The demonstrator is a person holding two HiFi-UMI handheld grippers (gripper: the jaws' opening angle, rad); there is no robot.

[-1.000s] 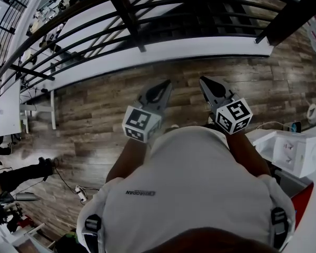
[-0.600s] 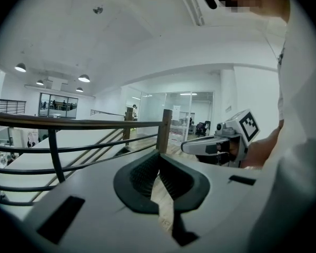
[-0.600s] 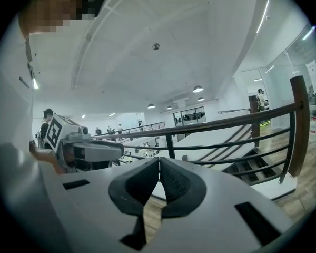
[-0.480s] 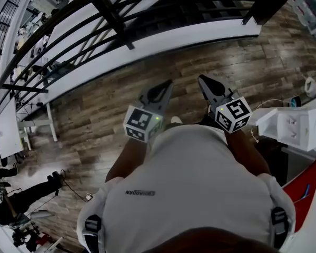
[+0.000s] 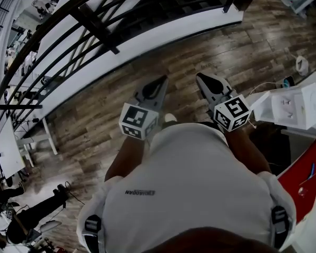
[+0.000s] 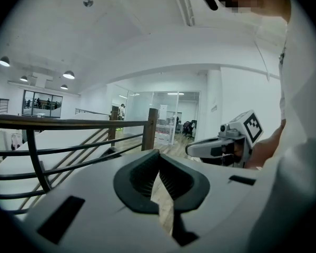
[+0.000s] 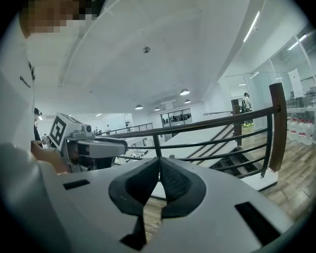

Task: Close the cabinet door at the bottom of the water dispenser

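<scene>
Left grey two-jaw gripper (image 5: pixel 162 81) — jaws closed tip to tip, nothing between them; held in front of the person's white shirt (image 5: pixel 189 188). Right grey two-jaw gripper (image 5: pixel 201 78) — likewise closed and empty, near the left one. Both are over brown wood-plank floor (image 5: pixel 89 125) and point toward black metal railing (image 5: pixel 95 22). Cabinet door: cannot be made out; a white boxy unit (image 5: pixel 292 107) and a red panel (image 5: pixel 305 167) sit at the right, near the right gripper.
</scene>
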